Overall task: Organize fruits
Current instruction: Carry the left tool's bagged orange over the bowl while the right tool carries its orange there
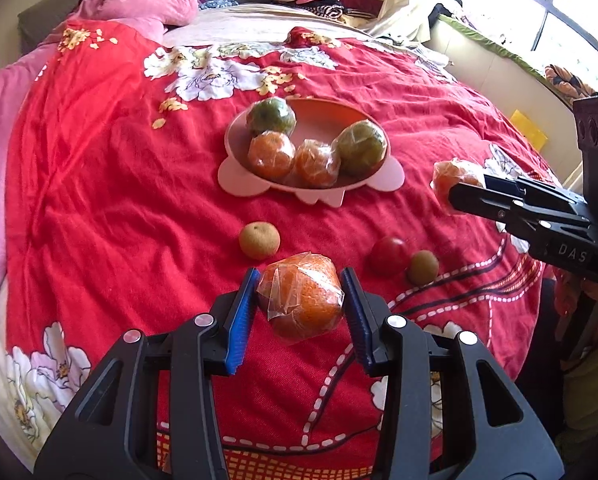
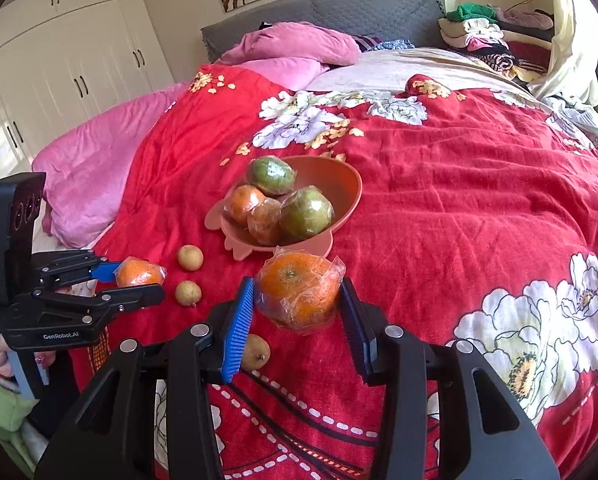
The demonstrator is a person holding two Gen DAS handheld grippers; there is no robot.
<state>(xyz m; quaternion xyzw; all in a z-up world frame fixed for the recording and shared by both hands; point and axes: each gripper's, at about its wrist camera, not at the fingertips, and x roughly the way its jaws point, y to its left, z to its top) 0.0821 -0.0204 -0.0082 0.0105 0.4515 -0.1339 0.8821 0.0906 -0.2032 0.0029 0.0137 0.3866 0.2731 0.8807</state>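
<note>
My left gripper (image 1: 301, 275) is shut on a plastic-wrapped orange (image 1: 303, 300), held just above the red quilt. My right gripper (image 2: 297, 283) grips a second wrapped orange (image 2: 299, 292) the same way. Each gripper shows in the other view: the right gripper (image 1: 457, 194) with its orange (image 1: 457, 174) at the right, the left gripper (image 2: 139, 282) with its orange (image 2: 139, 274) at the left. Beyond both stands a pink bowl (image 1: 235, 178) (image 2: 341, 188) with two green and two orange wrapped fruits. Loose on the quilt lie two small brown fruits (image 1: 259, 240) (image 1: 422, 267) and a red one (image 1: 389, 256).
The flowered red quilt (image 2: 459, 200) covers the bed. A pink quilt and pillow (image 2: 295, 46) lie at the far left, and folded clothes (image 2: 487, 36) are stacked at the far right. White wardrobes (image 2: 71, 64) stand left of the bed and a window (image 1: 559, 12) to its right.
</note>
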